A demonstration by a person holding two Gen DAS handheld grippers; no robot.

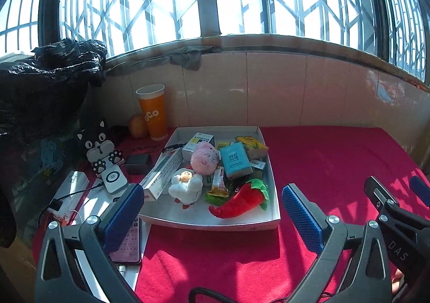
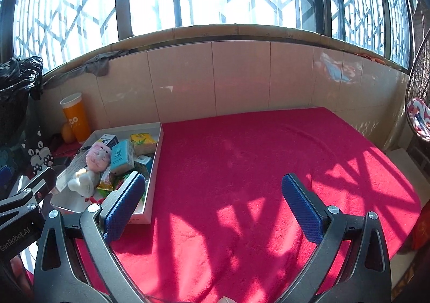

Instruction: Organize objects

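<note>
Several items in the white tray (image 1: 274,190) were only partly readable: the print on the teal tissue pack (image 1: 235,159) and the long white box (image 1: 161,171) was too small to make out, and smaller packets under the pink plush (image 1: 205,158) were mostly covered. In the right wrist view the left finger's blue pad (image 2: 123,209) hid the tray's near corner and the red chili plush (image 1: 242,198), which showed only in the left wrist view, lying at the tray's front edge beside a white doll (image 1: 186,182) and an orange snack bar (image 1: 219,182). A phone (image 1: 129,244) at lower left was cut off behind the left gripper's finger.

The left gripper (image 1: 212,211) hung with its jaws spread wide and nothing between them; the tray sat just beyond and between its fingertips, centre frame, on the red cloth (image 1: 322,158). The right gripper (image 2: 212,206) was likewise spread apart and empty, over bare cloth at centre, with the tray at its left finger, middle left of the frame. An orange cup (image 1: 153,115) stood behind the tray, upper left, against the tiled wall.
</note>
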